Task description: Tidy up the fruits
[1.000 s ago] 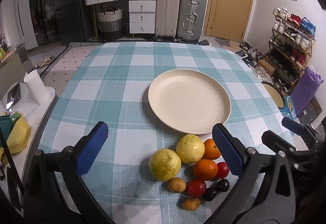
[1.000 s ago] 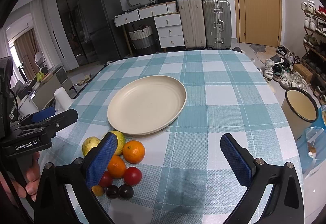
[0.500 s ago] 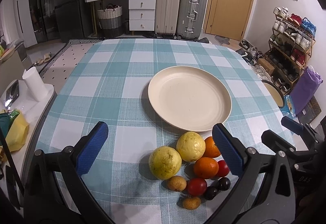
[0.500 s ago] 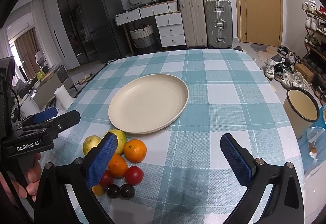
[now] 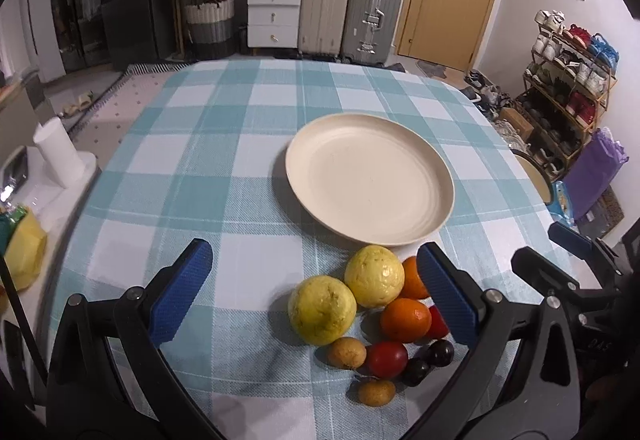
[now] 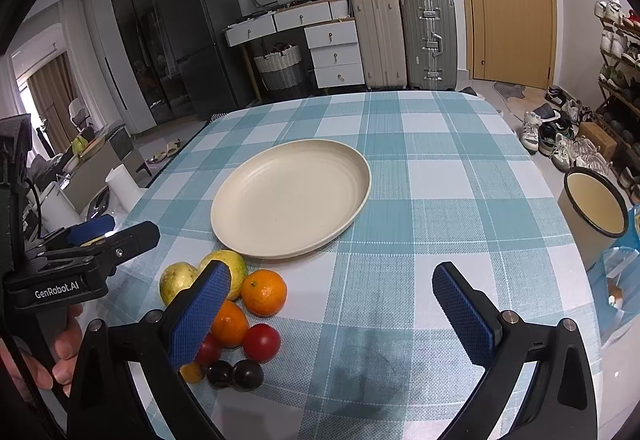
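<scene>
Beside bare plate (image 5: 370,179), fruits (image 5: 372,320) lying untouched; left tongs (image 5: 316,296), right tongs (image 6: 332,312) hovering wide open, gripping nothing.

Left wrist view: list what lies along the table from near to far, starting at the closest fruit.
Small brown round fruit → red tomato → large yellow round fruit → second yellow round fruit → cream round plate → bare teal-and-white checked tablecloth.
</scene>
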The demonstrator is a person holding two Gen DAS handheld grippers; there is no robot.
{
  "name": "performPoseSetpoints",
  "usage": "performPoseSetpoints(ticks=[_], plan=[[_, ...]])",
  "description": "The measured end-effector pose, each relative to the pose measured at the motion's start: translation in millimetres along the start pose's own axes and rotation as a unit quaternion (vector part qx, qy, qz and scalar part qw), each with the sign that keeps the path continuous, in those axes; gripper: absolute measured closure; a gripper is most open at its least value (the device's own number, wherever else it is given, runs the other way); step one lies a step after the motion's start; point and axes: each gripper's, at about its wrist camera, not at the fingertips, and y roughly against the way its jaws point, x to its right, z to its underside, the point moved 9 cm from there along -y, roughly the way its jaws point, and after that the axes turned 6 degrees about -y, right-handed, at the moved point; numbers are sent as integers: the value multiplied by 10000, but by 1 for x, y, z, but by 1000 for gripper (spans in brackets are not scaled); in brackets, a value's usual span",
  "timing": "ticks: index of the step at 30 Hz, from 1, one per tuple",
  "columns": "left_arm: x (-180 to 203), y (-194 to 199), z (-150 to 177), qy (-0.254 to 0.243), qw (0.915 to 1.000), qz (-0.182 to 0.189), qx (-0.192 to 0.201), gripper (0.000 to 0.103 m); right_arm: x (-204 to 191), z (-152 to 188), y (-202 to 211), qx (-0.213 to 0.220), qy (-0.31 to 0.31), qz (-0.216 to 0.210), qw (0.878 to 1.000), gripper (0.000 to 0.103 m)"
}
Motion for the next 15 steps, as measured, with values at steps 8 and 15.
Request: performPoseSetpoints(ticks=[8,15], plan=[[-11,-14,8,232,9992,220,-254,1,1,2,-5,-116,-9,13,9999,0],[-20,-30,24,570,9942,707,-572,3,0,0,-11,-187,32,50,9998,0]])
